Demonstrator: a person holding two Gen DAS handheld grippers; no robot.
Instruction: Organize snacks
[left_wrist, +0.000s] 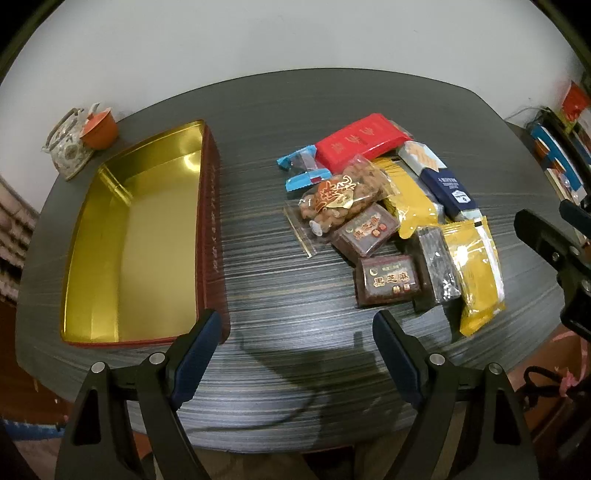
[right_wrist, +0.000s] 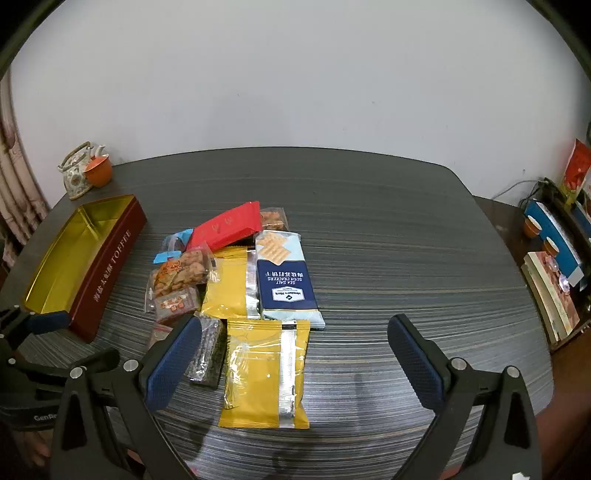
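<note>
An open red tin with a bare gold inside sits at the table's left; it also shows in the right wrist view. A pile of snacks lies to its right: a red pack, a nut bag, brown sesame packs, yellow packs, a blue cracker pack. My left gripper is open and empty above the table, between tin and pile. My right gripper is open and empty above the nearest yellow pack.
A teapot and an orange cup stand at the table's far left corner. Books and cups sit on a low shelf to the right. The wall runs behind the dark striped table.
</note>
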